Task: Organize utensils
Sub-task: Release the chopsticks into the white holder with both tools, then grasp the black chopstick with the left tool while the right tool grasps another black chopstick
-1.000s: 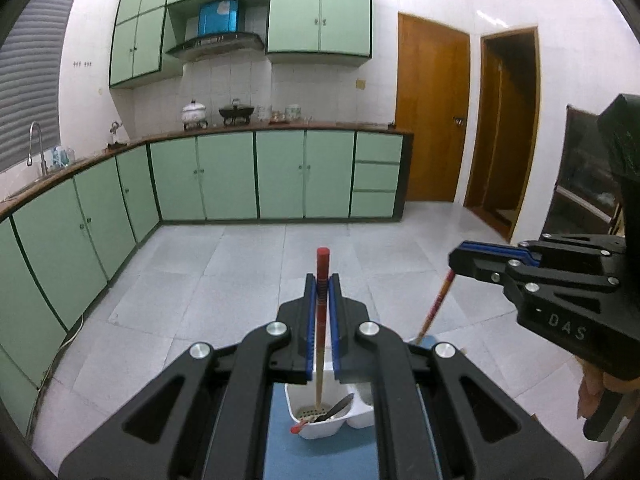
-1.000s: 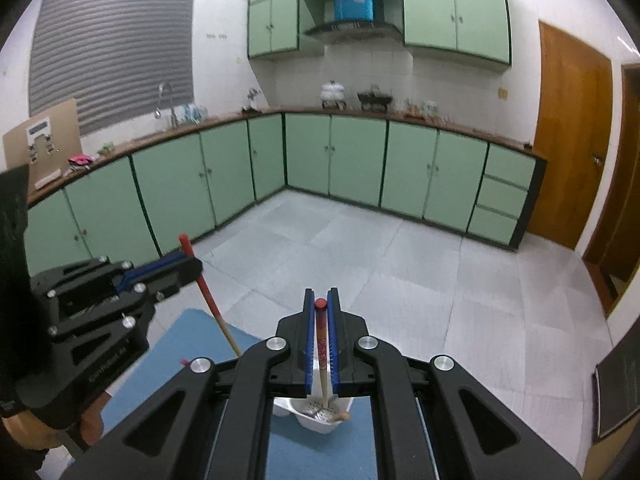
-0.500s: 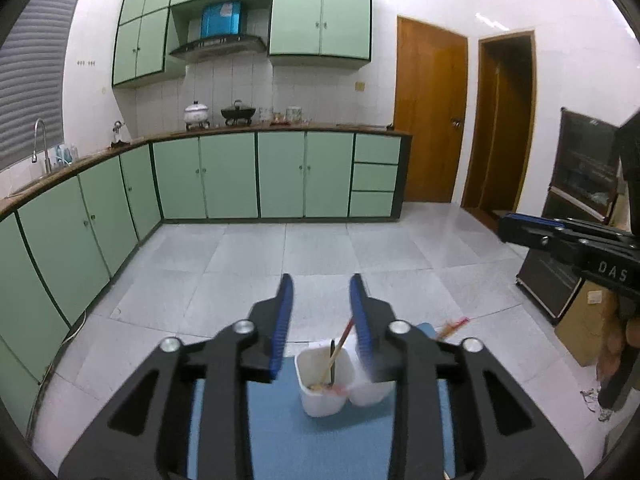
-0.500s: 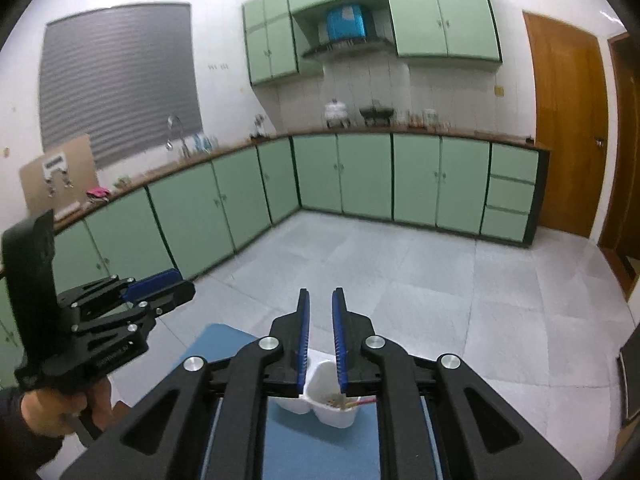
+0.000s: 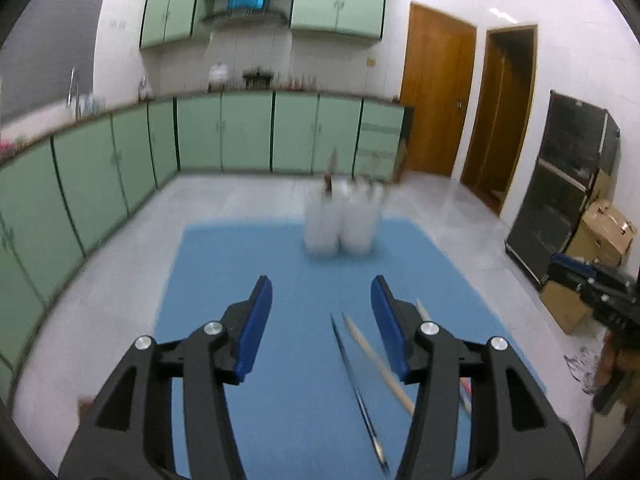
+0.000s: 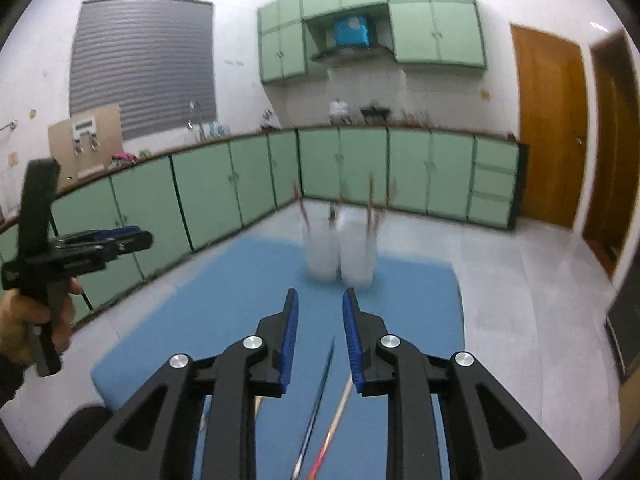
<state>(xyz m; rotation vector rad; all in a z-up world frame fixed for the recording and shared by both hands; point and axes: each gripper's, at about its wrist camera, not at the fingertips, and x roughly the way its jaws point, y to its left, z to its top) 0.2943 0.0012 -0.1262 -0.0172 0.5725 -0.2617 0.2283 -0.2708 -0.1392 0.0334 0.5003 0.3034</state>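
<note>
A white two-cup utensil holder [image 5: 340, 226] stands at the far side of a blue mat [image 5: 240, 264], with chopsticks and a dark-handled utensil standing in it; it also shows in the right wrist view [image 6: 340, 252]. My left gripper [image 5: 322, 300] is open and empty, low over the mat. A dark thin utensil [image 5: 356, 392] and a wooden chopstick [image 5: 376, 364] lie loose between its fingers. My right gripper [image 6: 318, 314] is open and empty. A dark utensil [image 6: 318, 396] and a chopstick [image 6: 334, 424] lie below it. Both views are blurred.
The blue mat [image 6: 200, 320] covers a table. Green base cabinets [image 5: 248, 136] line the far walls. Cardboard boxes [image 5: 604, 228] and a black cabinet [image 5: 568, 184] stand at the right. The left gripper also shows at the left of the right wrist view [image 6: 132, 238].
Both grippers let go of their chopsticks into the holder, opened, and drew back toward the near side of the mat, now over the loose utensils.
</note>
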